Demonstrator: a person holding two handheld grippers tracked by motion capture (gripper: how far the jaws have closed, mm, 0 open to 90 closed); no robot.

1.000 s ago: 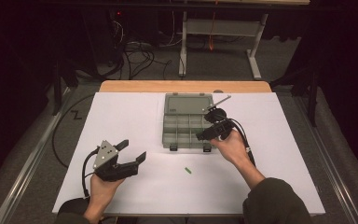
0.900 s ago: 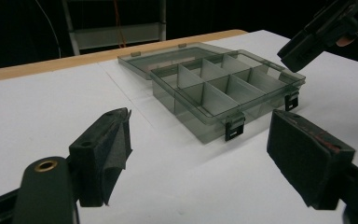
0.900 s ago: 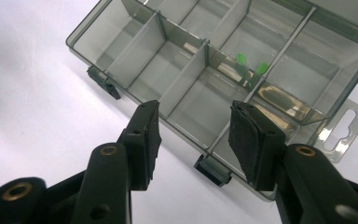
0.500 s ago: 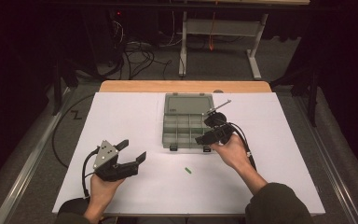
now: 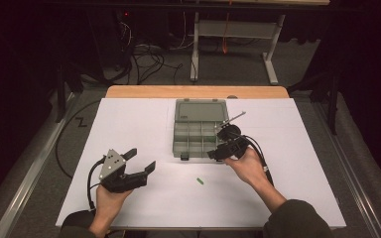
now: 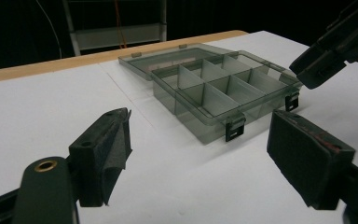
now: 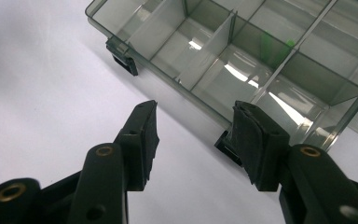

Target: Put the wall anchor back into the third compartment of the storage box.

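Note:
A clear grey compartment box [image 5: 196,139] lies open mid-table, its lid [image 5: 201,110] folded flat toward the far side. My right gripper [image 5: 217,146] sits at the box's near right corner, open, with nothing between its pads [image 7: 145,135]; one jaw hangs over a black latch [image 7: 226,144]. A small green piece [image 7: 272,46] shows inside one compartment. Another green piece [image 5: 199,181] lies on the white sheet in front of the box. My left gripper [image 5: 144,158] rests at the near left, open wide and pointing toward the box [image 6: 214,88]. The right gripper [image 6: 326,56] also shows in the left gripper view.
A white sheet [image 5: 129,124] covers the table, with a wooden edge [image 5: 193,92] along the far side. Cables and a metal stand [image 5: 228,29] sit on the floor beyond. Two black latches [image 6: 233,130] stick out of the box's near wall.
The right gripper has edged slightly toward the near side along the box's right corner. The left hand has stayed in place.

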